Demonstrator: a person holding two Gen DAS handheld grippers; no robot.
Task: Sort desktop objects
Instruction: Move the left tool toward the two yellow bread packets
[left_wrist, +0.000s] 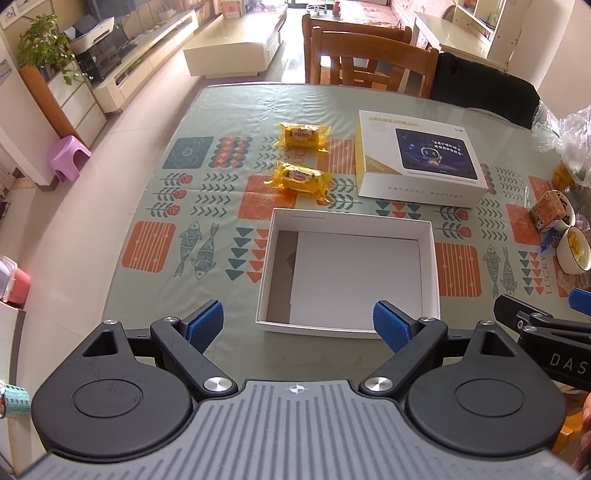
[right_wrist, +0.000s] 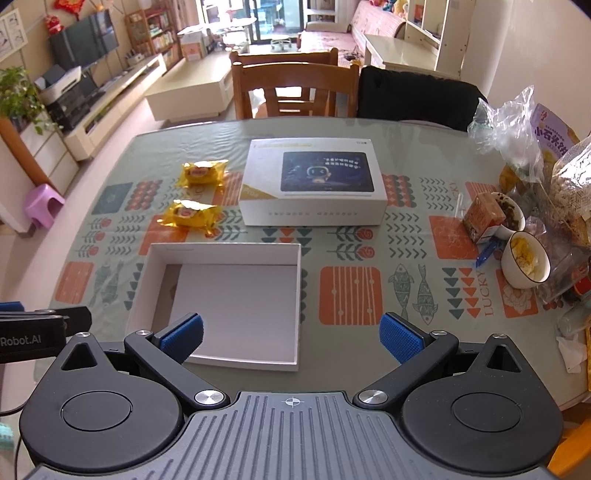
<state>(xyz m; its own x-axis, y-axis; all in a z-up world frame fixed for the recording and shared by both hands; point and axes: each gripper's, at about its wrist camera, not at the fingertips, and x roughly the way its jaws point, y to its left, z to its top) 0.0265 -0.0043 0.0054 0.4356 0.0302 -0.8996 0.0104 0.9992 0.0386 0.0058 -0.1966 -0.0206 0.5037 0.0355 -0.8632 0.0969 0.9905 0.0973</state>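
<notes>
Left gripper (left_wrist: 298, 324) wide open and empty at bottom of frame, right gripper (right_wrist: 291, 336) likewise, open white box (left_wrist: 349, 275) mid-frame, two yellow snack packs (left_wrist: 298, 176) above it, untouched

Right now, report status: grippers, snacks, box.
Left hand-held gripper open, empty; right hand-held gripper open, empty. Two snacks on table, outside open box. Box empty. Path clear.

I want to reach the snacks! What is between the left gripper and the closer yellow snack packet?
The open white cardboard box lies between the left gripper and the closer yellow snack packet, then a bare strip of patterned tablecloth, seen in the left wrist view.
</notes>
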